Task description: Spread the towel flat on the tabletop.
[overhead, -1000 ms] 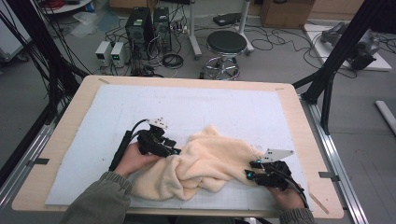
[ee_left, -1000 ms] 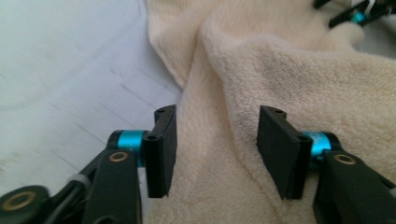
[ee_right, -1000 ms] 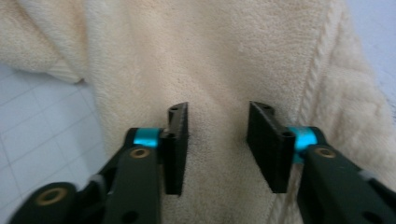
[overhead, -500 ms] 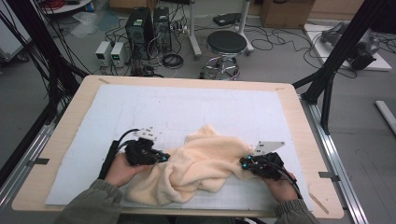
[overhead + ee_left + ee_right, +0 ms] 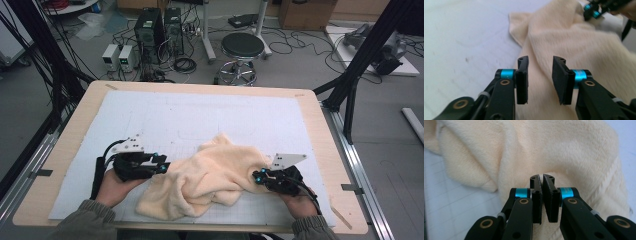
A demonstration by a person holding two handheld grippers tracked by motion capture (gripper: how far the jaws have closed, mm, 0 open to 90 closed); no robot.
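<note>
A cream terry towel (image 5: 210,175) lies crumpled on the white mat, near the front edge of the table. My left gripper (image 5: 162,164) sits at the towel's left edge. In the left gripper view its jaws (image 5: 540,60) have just been opening; they stand apart with nothing pinched, the towel (image 5: 579,42) lying beyond and under them. My right gripper (image 5: 257,176) is at the towel's right side. Its jaws (image 5: 541,177) are shut on a fold of the towel (image 5: 536,150). The right gripper (image 5: 594,10) also appears far off in the left gripper view.
A white gridded mat (image 5: 200,120) covers a wooden table (image 5: 200,87). Behind the table stand a black stool (image 5: 242,47) and computer towers (image 5: 157,25) among cables. Black frame posts (image 5: 350,90) rise at the right.
My left gripper has slid left and toward the front edge, now at the towel's left end. The right gripper has barely moved.
</note>
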